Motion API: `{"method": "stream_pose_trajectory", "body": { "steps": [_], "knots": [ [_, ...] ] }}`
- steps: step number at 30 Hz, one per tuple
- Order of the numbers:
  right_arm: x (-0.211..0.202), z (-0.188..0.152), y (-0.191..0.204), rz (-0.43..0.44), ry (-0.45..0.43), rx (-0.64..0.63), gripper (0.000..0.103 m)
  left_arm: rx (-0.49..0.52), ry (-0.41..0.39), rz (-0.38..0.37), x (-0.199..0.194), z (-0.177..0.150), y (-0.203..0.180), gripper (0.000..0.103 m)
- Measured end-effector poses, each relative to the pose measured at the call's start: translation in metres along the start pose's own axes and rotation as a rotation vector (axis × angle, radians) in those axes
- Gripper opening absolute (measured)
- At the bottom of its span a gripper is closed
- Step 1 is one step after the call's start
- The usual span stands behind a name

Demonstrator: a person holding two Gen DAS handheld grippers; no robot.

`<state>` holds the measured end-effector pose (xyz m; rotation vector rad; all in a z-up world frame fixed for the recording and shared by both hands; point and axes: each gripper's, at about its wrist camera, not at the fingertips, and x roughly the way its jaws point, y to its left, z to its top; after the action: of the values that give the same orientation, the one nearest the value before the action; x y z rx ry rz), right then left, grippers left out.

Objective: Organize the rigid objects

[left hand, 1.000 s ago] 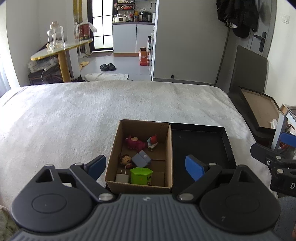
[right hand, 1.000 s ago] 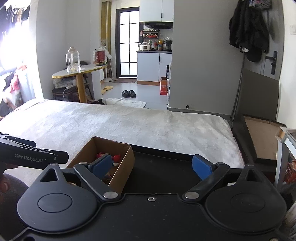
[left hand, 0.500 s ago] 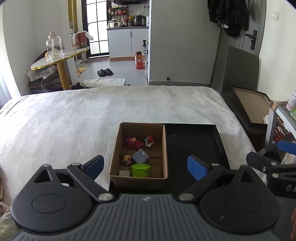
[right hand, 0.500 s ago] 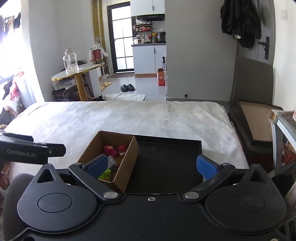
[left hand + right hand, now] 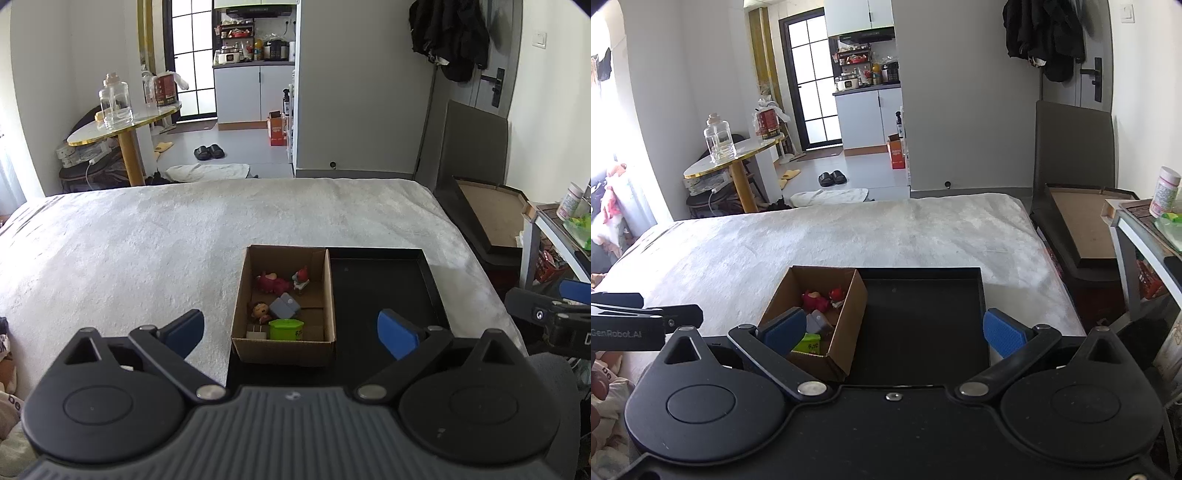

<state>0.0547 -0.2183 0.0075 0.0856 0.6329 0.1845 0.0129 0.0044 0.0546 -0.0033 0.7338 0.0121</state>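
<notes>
- Box (image 5: 284,347) of brown card sits on a white bed (image 5: 147,240), at 6 o'clock of the left wrist view; its right wall touches a black tray (image 5: 384,288), which lies at 3 o'clock of it
- Toys lie loose in the box: pink figure (image 5: 272,282) at its 12 o'clock end, red-capped figure (image 5: 301,277) just beside it at 1 o'clock; grey block (image 5: 284,306) in the middle, doll head (image 5: 259,309) at 9 o'clock of the block; green tub (image 5: 286,329) at the 6 o'clock end, white plug (image 5: 257,334) touching it on the left
- Tray floor is bare and dark; the box stands over its left edge
- Left gripper (image 5: 291,332) hangs above the near end of the box; its jaws are opening, wide apart, blue pads (image 5: 397,334) clear of everything; nothing is between them but air
- Right gripper (image 5: 894,334) hangs over the box's near right corner and the tray; jaws spread wide, its pads (image 5: 1003,332) grip nothing
- Each gripper shows in the other's view: the right one at 3 o'clock of the left view, the left one at 9 o'clock of the right view
- Round table (image 5: 122,129) with a glass jar (image 5: 115,101) stands beyond the bed at 10 o'clock
</notes>
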Motion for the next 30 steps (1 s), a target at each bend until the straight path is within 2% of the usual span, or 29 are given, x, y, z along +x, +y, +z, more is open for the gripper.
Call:
{"method": "stream_pose_trajectory", "body": {
  "steps": [4, 16, 30],
  "knots": [
    [-0.007, -0.001, 0.0, -0.027, -0.001, -0.004, 0.103, 0.014, -0.01, -0.002, -0.009, -0.002, 0.001, 0.1],
    [-0.019, -0.013, 0.002, 0.002, 0.056, 0.008, 0.103, 0.043, 0.0, -0.014, -0.018, -0.018, 0.005, 0.101],
    [-0.032, -0.024, -0.003, -0.012, 0.051, 0.02, 0.103, 0.048, 0.016, -0.019, -0.024, -0.032, 0.008, 0.101]
  ]
}}
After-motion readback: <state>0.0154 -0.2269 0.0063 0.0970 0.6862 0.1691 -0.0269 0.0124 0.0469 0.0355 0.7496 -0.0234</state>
